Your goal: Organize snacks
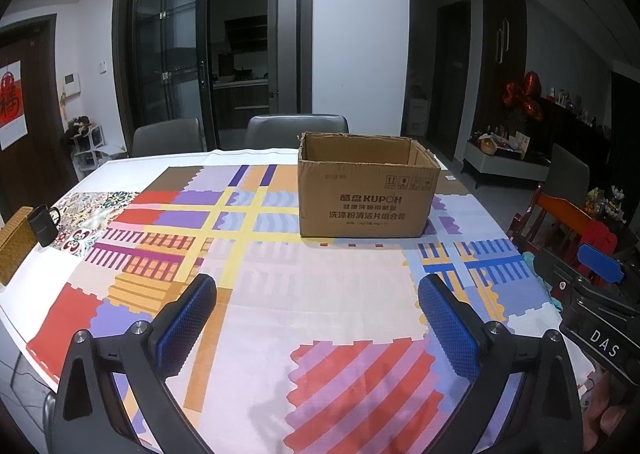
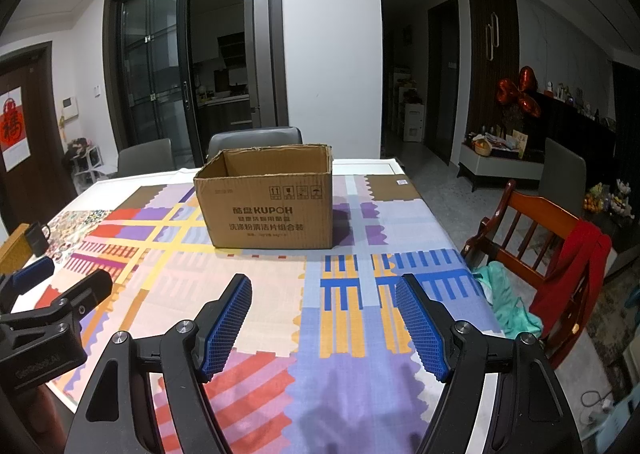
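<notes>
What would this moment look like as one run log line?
left tool: open, empty | right tool: open, empty | cardboard box: upright on tablecloth, top open | snacks: none visible

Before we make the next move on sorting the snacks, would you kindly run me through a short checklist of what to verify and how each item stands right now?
1. Brown cardboard box upright with its top open: ok.
2. Left gripper open with nothing between its blue pads: ok.
3. Right gripper open and empty: ok.
4. Patterned tablecloth bare between the grippers and the box: ok.
5. Snacks located: not ok, none show in either view.
6. Box contents: cannot tell, only the inner walls are visible.
</notes>
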The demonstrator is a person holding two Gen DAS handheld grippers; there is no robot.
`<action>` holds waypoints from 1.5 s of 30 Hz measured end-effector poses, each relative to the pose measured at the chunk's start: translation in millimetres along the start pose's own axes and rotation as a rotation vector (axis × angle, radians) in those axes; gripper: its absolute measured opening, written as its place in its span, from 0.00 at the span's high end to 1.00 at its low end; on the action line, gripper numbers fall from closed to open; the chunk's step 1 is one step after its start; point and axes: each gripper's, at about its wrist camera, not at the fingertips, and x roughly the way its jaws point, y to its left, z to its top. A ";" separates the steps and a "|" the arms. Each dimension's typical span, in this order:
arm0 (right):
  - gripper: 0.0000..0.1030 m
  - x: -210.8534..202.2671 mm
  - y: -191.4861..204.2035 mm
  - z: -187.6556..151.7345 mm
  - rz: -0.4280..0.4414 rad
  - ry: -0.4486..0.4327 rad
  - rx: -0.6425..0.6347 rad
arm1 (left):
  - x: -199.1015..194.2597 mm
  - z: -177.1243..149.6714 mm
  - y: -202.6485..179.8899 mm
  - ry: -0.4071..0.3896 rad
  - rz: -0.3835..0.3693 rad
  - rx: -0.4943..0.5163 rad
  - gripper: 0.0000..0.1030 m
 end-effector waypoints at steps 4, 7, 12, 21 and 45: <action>0.27 0.2 0.1 -0.8 0.000 0.000 0.000 | 0.3 -0.6 -0.2 0.001 0.001 -0.001 0.00; 0.27 0.2 0.0 -1.0 0.000 -0.001 0.000 | 0.8 -0.8 0.3 0.002 0.003 0.000 0.00; 0.27 0.5 0.0 -0.9 0.000 0.000 -0.001 | 1.1 -1.8 0.5 -0.002 0.008 0.000 0.00; 0.27 0.7 0.4 -0.6 0.000 -0.001 0.001 | 1.2 -1.4 1.3 0.000 0.004 0.001 0.00; 0.27 1.4 0.1 1.0 -0.002 0.004 0.005 | 2.4 -2.9 -0.9 0.000 0.003 0.003 0.00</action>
